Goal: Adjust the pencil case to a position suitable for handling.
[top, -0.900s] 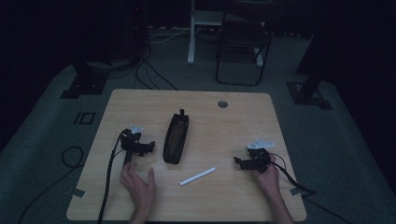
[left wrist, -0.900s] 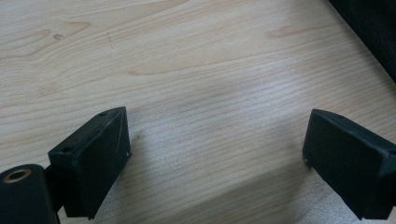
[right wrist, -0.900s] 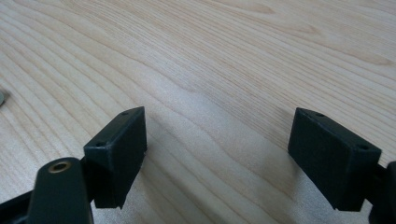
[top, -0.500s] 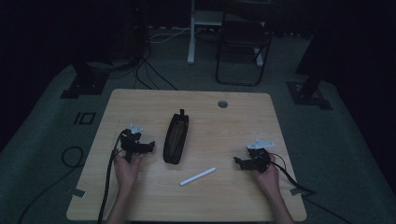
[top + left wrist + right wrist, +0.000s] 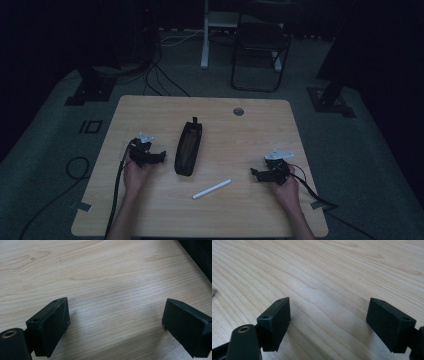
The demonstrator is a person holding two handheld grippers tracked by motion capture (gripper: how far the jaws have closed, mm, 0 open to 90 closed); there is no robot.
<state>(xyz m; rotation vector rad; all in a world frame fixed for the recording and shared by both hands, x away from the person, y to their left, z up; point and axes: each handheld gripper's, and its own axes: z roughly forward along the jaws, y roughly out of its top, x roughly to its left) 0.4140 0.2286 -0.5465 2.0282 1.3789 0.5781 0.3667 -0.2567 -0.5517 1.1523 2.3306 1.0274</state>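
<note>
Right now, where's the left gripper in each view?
High view: left gripper left of centre, in the hand, beside the black pouch.
Left gripper view: its jaws rise from the bottom, open over bare wood.
Right gripper view: not in it.
Shared landmark: the wooden table.

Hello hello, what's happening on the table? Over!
Left gripper open, empty. Right gripper open, empty. Pouch and white pen lie untouched between them. Nothing blocking.
</note>
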